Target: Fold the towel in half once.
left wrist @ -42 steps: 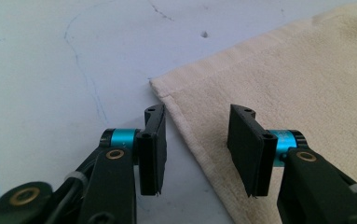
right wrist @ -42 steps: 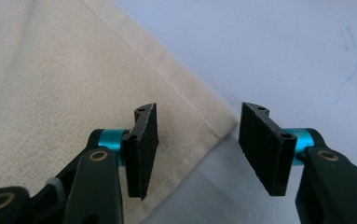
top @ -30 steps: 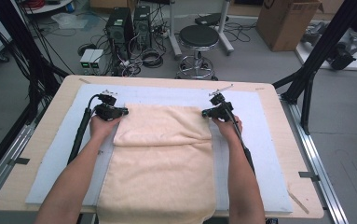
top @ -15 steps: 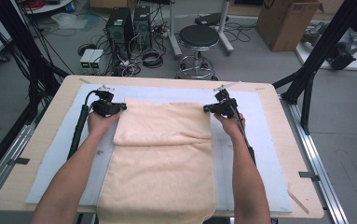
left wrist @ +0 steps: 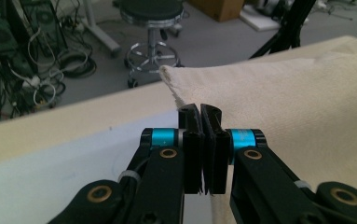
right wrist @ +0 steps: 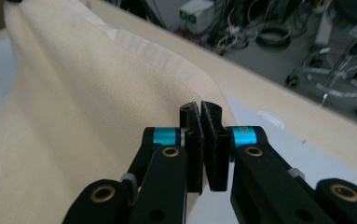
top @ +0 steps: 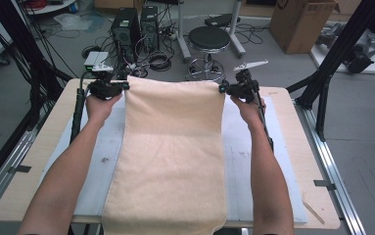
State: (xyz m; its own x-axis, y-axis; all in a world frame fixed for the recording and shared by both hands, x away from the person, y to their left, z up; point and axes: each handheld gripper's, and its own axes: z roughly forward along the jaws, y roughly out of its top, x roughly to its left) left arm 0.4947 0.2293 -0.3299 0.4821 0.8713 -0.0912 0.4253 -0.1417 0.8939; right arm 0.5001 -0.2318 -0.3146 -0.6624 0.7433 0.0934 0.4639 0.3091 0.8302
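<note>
A cream towel [top: 173, 156] is held up by its two far corners, one in each gripper. In the high view the left gripper [top: 126, 86] stands at about 11 o'clock of the table [top: 300, 196] and the right gripper [top: 222, 88] at about 1 o'clock. The far edge of the towel is stretched between them, above the table. The rest of the towel slopes down toward 6 o'clock, lies on the white mat [top: 94, 161], and its near end hangs over the table edge.

In the left gripper view the jaws are pressed almost together, with a thin piece of the towel's corner [left wrist: 176, 86] between them. In the right gripper view it is the same: the jaws are nearly closed and they pinch the fabric edge [right wrist: 213, 100].

What can go wrong, in my judgement: each grip takes only a small bite near the corner, so the corner can slip out if the hands pull apart too strongly or if the weight of the hanging cloth increases. If one corner escapes, the towel falls to one side and wrinkles. Also, the near end already hangs over the edge at 6 o'clock; a pull toward the person can drag the whole towel off the table. Uneven height of the two hands can make the fold crooked.
</note>
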